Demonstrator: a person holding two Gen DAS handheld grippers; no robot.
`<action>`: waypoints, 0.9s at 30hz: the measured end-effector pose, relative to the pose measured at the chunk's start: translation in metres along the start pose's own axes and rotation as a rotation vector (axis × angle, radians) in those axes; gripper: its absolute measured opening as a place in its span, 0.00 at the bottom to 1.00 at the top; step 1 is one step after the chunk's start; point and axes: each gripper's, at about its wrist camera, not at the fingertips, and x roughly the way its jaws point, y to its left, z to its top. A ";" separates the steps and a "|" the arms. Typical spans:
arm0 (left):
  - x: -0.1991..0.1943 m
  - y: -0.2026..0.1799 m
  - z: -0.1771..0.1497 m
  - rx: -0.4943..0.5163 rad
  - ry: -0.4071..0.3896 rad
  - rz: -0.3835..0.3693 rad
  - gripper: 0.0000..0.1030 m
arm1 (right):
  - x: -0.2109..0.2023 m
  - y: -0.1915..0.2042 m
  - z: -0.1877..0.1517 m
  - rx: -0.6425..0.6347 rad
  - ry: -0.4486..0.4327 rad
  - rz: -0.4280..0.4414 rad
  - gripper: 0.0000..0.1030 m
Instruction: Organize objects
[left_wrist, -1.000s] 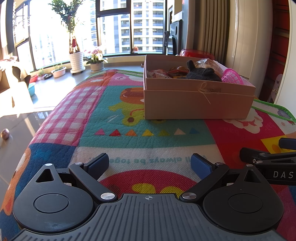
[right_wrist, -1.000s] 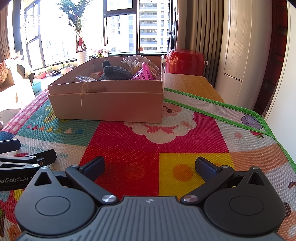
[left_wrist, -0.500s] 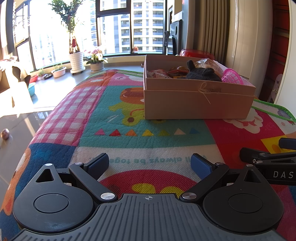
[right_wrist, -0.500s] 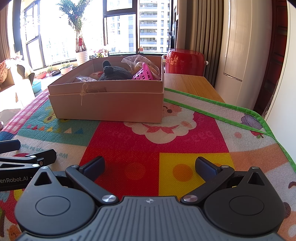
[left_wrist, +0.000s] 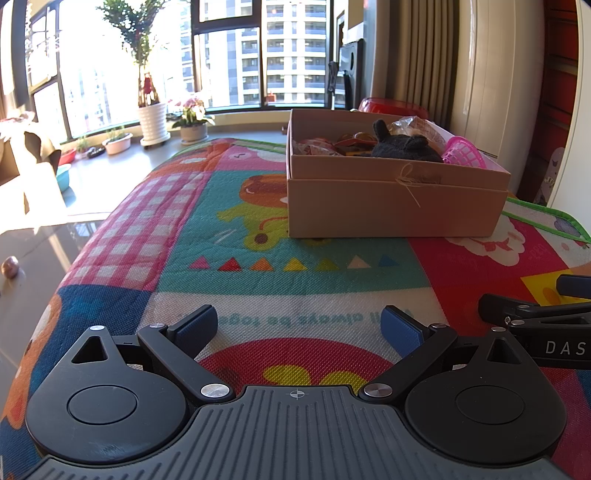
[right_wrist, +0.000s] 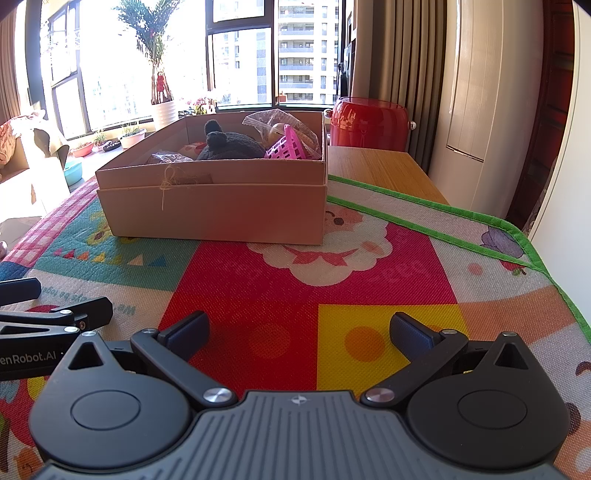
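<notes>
Left to right across the play mat (left_wrist: 258, 229): bare checked and teal panels along the left edge, nothing loose lying there. Left gripper (left_wrist: 299, 328) low over the near edge, jaws spread wide, nothing between the blue pads. Right gripper (right_wrist: 299, 330) just beside it, also at the near edge, equally wide and holding nothing.

Further back, toward the far right corner, a cardboard box (right_wrist: 221, 210), open-topped, standing square on the mat. Inside: a dark knitted hat (right_wrist: 229, 147), a pink plastic basket (right_wrist: 286, 149) tilted against the right wall, a clear plastic bag (right_wrist: 273, 122), and some wrapped packets (left_wrist: 317, 146) at the left end, too small to name. Beyond the mat's green edge, bare wooden tabletop (right_wrist: 373, 166) and a red stool (right_wrist: 369, 120).

Judged step: unsettled. Everything already gathered in the box, no stray item in view on the mat. Fits either a sorting-out yet to come from the box, or a tidy-in already finished. Any reach from here means crossing the open mat to the box's near wall and coming in over its rim.
</notes>
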 end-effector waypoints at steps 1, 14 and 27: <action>0.000 0.000 0.000 0.000 0.000 0.000 0.97 | 0.000 0.000 0.000 0.000 0.000 0.000 1.00; 0.000 0.001 0.000 0.001 0.000 0.000 0.97 | 0.000 0.000 0.000 0.000 0.000 0.000 1.00; 0.000 0.004 0.001 -0.010 0.001 -0.011 0.97 | 0.000 0.000 0.000 0.000 0.000 0.000 1.00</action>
